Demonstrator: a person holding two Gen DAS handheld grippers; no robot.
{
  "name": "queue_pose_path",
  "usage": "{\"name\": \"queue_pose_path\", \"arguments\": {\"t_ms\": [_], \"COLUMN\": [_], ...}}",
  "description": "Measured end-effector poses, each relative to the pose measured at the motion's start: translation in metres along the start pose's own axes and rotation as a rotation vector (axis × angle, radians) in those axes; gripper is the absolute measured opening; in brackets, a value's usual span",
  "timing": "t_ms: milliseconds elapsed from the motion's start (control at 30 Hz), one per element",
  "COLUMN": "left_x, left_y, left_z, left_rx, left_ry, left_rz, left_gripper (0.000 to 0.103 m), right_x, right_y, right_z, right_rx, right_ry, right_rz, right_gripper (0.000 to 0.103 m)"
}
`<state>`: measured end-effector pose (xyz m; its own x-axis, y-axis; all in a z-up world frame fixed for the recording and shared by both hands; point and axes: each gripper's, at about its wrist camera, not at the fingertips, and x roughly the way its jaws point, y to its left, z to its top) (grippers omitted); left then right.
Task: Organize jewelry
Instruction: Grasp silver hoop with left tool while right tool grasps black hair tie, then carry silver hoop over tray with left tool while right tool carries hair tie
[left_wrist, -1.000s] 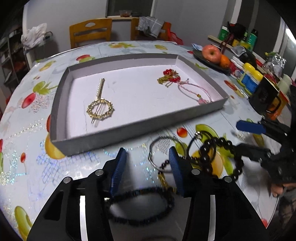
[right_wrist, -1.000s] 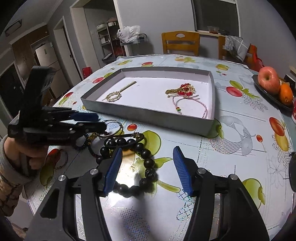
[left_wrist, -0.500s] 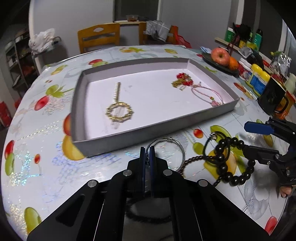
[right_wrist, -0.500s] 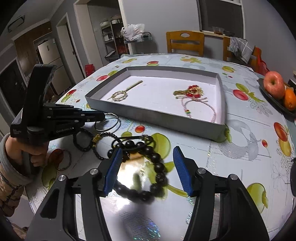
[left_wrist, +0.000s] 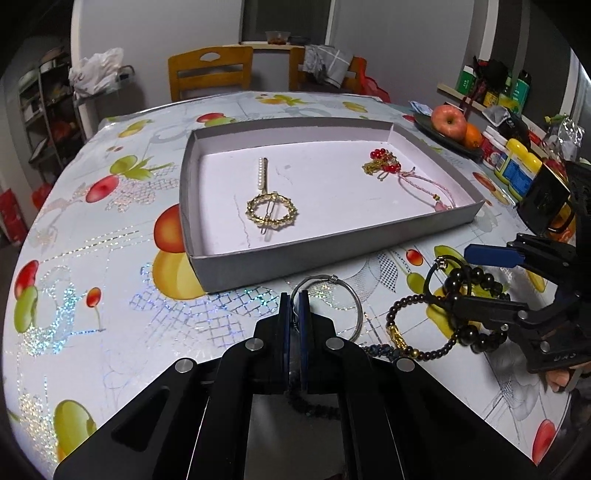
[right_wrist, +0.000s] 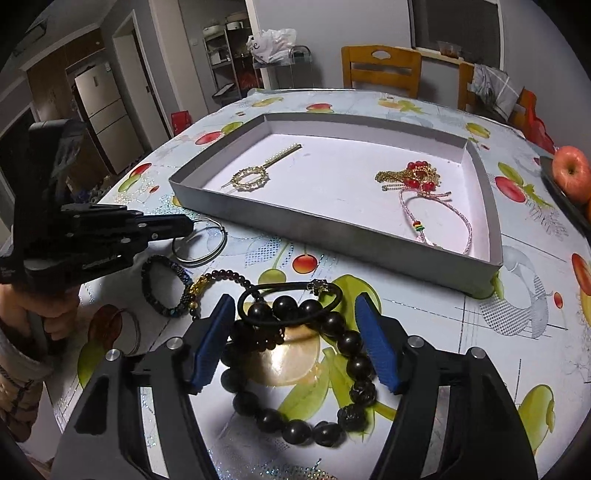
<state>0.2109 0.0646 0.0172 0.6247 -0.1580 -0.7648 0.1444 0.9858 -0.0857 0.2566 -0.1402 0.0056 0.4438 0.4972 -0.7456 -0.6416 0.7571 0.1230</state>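
My left gripper (left_wrist: 294, 306) is shut on the near-left rim of a silver wire bangle (left_wrist: 359, 306) lying on the tablecloth in front of the grey tray (left_wrist: 332, 251). In the right wrist view the left gripper (right_wrist: 188, 223) pinches the same bangle (right_wrist: 224, 238). My right gripper (right_wrist: 293, 299) is opening, and its blue pads straddle a large black bead bracelet (right_wrist: 347, 339) without pressing it. A thin black loop (right_wrist: 284, 285) lies across those beads. A gold hairpin (left_wrist: 271, 212), a red-bead ornament (left_wrist: 382, 164) and a pink cord bracelet (left_wrist: 424, 184) lie in the tray.
A small-bead bracelet with a gold charm (right_wrist: 229, 275), a dark blue bead bracelet (right_wrist: 162, 260) and a thin ring (right_wrist: 136, 328) lie left of the black beads. At the right edge stand a fruit plate (left_wrist: 448, 120), jars (left_wrist: 517, 166) and a black mug (left_wrist: 546, 206).
The left gripper went from open to shut on the silver bangle's rim. The right gripper came forward over the black bead bracelet and its jaws spread wider.
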Motion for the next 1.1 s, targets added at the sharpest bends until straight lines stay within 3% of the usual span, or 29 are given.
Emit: {"name": "queue_pose_path", "arguments": {"t_ms": [233,400,600,667,767,800,833,1100], "left_x": [0.001,0.001,0.001,0.000,0.000,0.000,0.000,-0.001], "left_y": [-0.001,-0.001,-0.002,-0.002,-0.002,-0.002,-0.002,-0.003], "left_z": [-0.001,-0.001,-0.001,-0.001,-0.001,-0.001,-0.001,-0.002], "left_rx": [0.003,0.004,0.003,0.002,0.002,0.002,0.001,0.003], "left_ry": [0.004,0.004,0.004,0.003,0.002,0.001,0.003,0.000], "left_rz": [-0.015,-0.020,-0.024,-0.025,-0.026,-0.026,-0.026,-0.030], "left_gripper": [0.005,0.005,0.005,0.005,0.005,0.005,0.005,0.005], "right_x": [0.009,0.013,0.011,0.010,0.008,0.008,0.008,-0.001], "right_y": [0.006,0.011,0.012,0.013,0.014,0.015,0.016,0.016], "right_z": [0.004,0.008,0.011,0.012,0.013,0.013,0.013,0.011], "right_rx": [-0.025,-0.063,-0.071,-0.077,-0.075,-0.079,-0.082,-0.068], "right_ry": [0.027,0.029,0.007,0.000,-0.004,-0.005,-0.005,-0.031], "right_rz": [-0.005,-0.010,-0.014,-0.014,-0.008,0.000,0.004,0.031], "right_gripper": [0.066,0.051,0.044,0.038,0.020,0.010,0.008,0.007]}}
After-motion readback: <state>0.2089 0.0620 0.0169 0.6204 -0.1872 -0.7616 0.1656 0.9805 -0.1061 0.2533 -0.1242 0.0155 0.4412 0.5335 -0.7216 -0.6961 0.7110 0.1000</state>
